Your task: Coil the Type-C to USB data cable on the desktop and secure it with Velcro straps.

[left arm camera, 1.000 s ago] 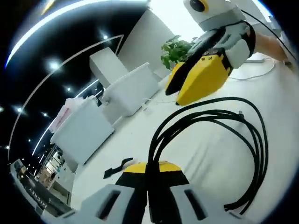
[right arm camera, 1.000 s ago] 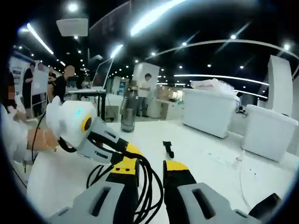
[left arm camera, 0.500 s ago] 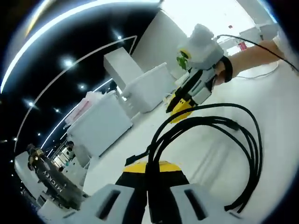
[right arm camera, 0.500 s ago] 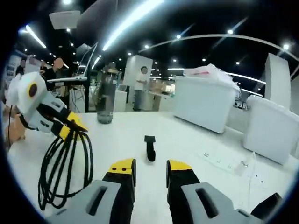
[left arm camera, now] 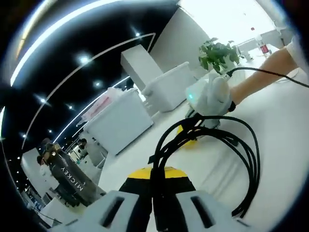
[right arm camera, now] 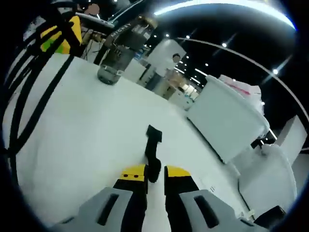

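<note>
The left gripper (left arm camera: 155,186) is clamping the coiled black data cable (left arm camera: 241,159) between its yellow-tipped jaws, with the gathered strands passing straight up through the jaw gap and the loops hanging forward and to the right of the tips, clear of the white desktop (left arm camera: 280,125). The right gripper (left arm camera: 205,99) is showing in the left gripper view beyond the coil, reaching down toward the desktop. In the right gripper view, the right gripper (right arm camera: 155,174) is positioned with its jaws parted only narrowly, and the near end of the black Velcro strap (right arm camera: 153,147) is lying in the gap between the tips; whether the jaws are already pressing on the strap cannot be told. The strap is lying flat on the desktop, extending forward from the tips. A dark water bottle (right arm camera: 120,50) is standing well beyond the strap, to the upper left. Judged from this layout, the coiling stage is complete and the coil is being held in shape; the remaining work is picking up the strap, wrapping it around the bundled strands and fastening it.
</note>
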Demonstrator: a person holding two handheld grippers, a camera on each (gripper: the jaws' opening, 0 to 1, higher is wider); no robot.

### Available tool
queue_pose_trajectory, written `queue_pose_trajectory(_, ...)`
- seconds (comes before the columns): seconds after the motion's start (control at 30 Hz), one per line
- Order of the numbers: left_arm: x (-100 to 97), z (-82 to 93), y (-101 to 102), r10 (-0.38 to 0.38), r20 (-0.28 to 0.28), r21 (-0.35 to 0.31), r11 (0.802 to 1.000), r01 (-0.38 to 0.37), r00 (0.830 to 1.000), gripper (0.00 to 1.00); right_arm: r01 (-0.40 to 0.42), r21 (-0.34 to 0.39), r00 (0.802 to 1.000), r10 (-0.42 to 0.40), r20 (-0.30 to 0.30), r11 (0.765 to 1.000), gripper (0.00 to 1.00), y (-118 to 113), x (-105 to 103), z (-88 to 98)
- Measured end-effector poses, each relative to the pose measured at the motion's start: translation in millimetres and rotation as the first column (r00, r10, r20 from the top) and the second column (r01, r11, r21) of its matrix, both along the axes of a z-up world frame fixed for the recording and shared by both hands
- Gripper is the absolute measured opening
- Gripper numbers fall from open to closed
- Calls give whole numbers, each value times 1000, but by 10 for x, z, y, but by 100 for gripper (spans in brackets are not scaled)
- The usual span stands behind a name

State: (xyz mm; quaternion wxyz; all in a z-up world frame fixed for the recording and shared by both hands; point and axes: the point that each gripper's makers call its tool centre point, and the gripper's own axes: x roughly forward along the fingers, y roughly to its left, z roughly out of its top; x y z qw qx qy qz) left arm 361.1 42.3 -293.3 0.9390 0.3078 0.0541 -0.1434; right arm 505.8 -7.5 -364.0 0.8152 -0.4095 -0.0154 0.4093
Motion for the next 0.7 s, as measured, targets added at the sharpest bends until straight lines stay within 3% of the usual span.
queue_pose_trajectory(0.1,-3,3,-14,-3,1,-3,1000,3,1000,6,8,-25,1000,-8,11,1000,2,0,9,-19)
queue_pose_trajectory(0.17,-2,-2,-19,-3,-1,0,1000,3,1000,6,-2,-78,998,7,63,997,2,-23,35,14)
queue_pose_trajectory(0.23,-8,-10,-32,-5,-4,-3,1000,5,1000,6,3,-105,997,5,77,994,1,-75,24,31)
queue_pose_trajectory(0.4,-25,-38,-157,-49,-27,-44,998,48,998,6,22,-115,996,-11,89,993,1,-374,-79,172)
queue_pose_trajectory(0.6,-137,-63,-529,-162,-54,-96,983,157,985,6,87,-153,990,-68,127,984,1,-1194,-417,321)
queue_pose_trajectory(0.7,-210,-77,-738,-225,-69,-123,969,215,972,6,154,-219,978,-117,174,964,1,-1699,-671,361)
